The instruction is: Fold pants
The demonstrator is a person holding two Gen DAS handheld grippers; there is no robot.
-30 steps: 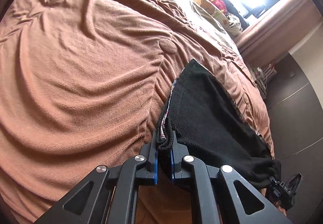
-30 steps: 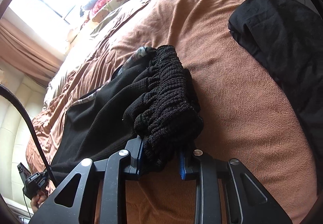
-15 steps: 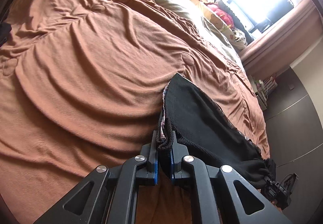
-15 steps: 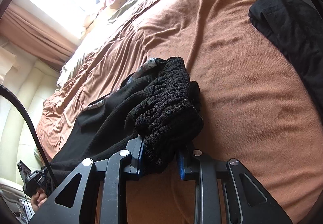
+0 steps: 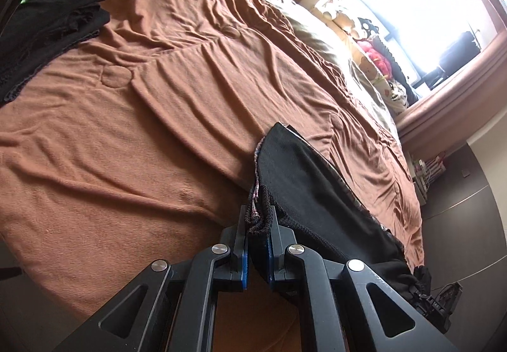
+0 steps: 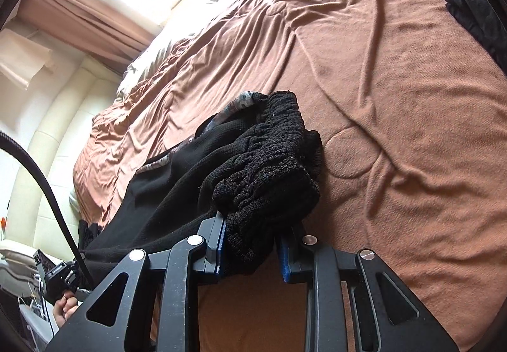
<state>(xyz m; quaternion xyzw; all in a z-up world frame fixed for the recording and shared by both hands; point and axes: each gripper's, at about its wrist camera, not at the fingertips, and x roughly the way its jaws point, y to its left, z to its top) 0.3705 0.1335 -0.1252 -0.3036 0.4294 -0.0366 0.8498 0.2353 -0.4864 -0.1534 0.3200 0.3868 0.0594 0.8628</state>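
Left wrist view: left gripper (image 5: 257, 245) clamped on thin hem edge of black pants (image 5: 304, 190), cloth stretched across to right gripper (image 6: 252, 249), itself clenched on bunched waistband, all lifted just above brown bedspread (image 5: 158, 104). Advise: keep span taut and level, lay flat short of dark garment pile (image 5: 47, 31) at far left.

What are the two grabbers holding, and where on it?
Both hold the black pants: the left gripper pinches a thin hem edge, the right gripper clamps the bunched, ribbed waistband.
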